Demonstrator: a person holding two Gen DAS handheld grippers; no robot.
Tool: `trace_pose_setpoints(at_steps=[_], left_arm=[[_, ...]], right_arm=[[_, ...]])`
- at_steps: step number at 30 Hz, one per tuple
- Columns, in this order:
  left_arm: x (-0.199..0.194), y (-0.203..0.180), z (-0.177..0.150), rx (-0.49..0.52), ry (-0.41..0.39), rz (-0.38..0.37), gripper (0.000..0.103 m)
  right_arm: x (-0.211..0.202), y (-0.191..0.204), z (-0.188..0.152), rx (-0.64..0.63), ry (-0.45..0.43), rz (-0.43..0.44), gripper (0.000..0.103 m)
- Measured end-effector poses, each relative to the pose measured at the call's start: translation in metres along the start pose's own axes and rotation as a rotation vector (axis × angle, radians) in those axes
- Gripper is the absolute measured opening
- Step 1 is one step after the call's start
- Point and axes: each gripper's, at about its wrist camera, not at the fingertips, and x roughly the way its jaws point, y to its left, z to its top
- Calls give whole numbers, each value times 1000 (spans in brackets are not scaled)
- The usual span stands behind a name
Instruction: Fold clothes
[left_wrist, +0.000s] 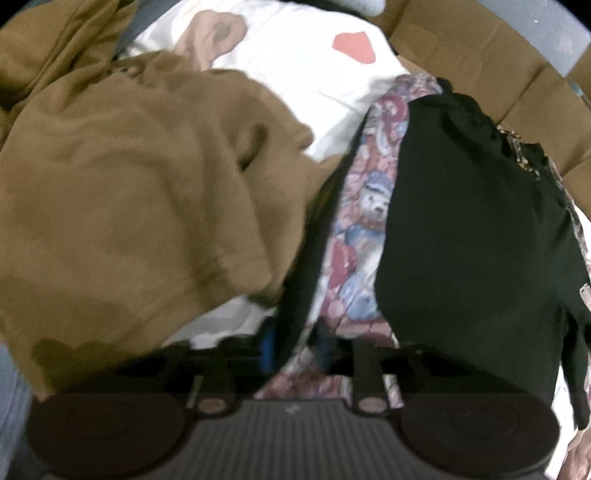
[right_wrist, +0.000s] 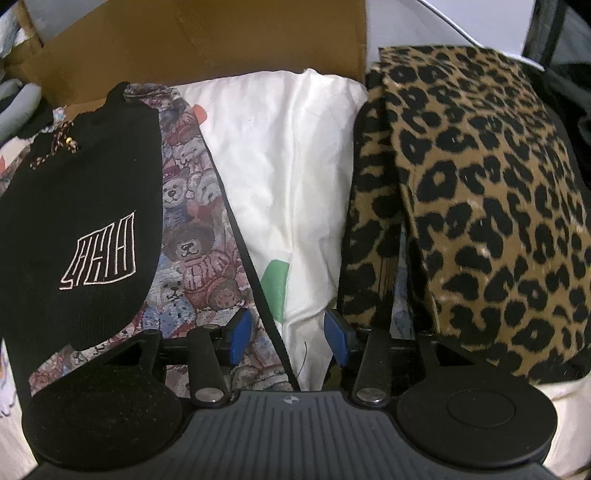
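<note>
Blue-padded right gripper (right_wrist: 288, 338) level, fingers (right_wrist: 240, 334) apart.

White bedding (right_wrist: 295, 155) bears teddy-bear fabric (right_wrist: 192, 236) and leopard garment (right_wrist: 480, 192).

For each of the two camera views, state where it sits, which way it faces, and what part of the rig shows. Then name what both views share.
Left wrist: sits on the left gripper, facing forward over a brown sweatshirt; its blue pads are mostly buried in cloth, so their state is unclear.
Right wrist: sits on the right gripper, facing forward at a leopard-print garment and a cardboard box; its fingers stand open.
Shared: the black garment, the teddy-bear print fabric and the white fabric.
</note>
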Motion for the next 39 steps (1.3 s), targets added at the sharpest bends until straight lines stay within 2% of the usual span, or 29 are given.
trace_pose_setpoints(at_steps=[1, 5, 10, 11, 12, 14, 17, 18, 19, 20, 27, 29, 33, 34, 35, 39], left_arm=[[-2, 2, -1, 1, 6, -2, 7], [-11, 7, -3, -2, 8, 21, 5], [-13, 13, -11, -41, 24, 11, 20], [-13, 12, -14, -41, 19, 9, 21], [-13, 12, -16, -42, 15, 8, 24], [-13, 12, -19, -52, 7, 0, 30], [-12, 10, -21, -42, 5, -1, 32], [-13, 9, -22, -34, 6, 1, 27], [-14, 11, -22, -33, 7, 2, 9], [-16, 12, -22, -33, 9, 2, 4], [-28, 22, -24, -26, 3, 25, 4], [-29, 26, -26, -50, 0, 8, 7], [-23, 26, -34, -48, 12, 16, 40], [-23, 26, -37, -43, 8, 16, 43], [-23, 26, -40, -38, 3, 15, 43], [-26, 20, -49, 15, -16, 38, 41]], right_arm=[[-2, 1, -1, 0, 1, 7, 51], [-9, 3, -6, 0, 3, 37, 50], [-11, 7, -14, -29, 19, 32, 49], [-11, 7, -16, -36, 22, 30, 47], [-11, 8, -18, -43, 26, 27, 27], [-13, 7, -18, -41, 26, 20, 12], [-22, 4, -15, -25, 15, 19, 9], [-23, 4, -15, -32, 14, 4, 8], [-25, 4, -14, -39, 14, -12, 8], [-26, 4, -14, -44, 13, -27, 7], [-19, -1, -16, -5, 12, -80, 7], [-16, -4, -16, 22, 9, -79, 7], [-18, -7, -17, 77, 9, -65, 12], [-19, -9, -17, 89, 11, -65, 15], [-19, -10, -17, 101, 13, -64, 24], [-24, -12, -21, 110, 13, -66, 27]])
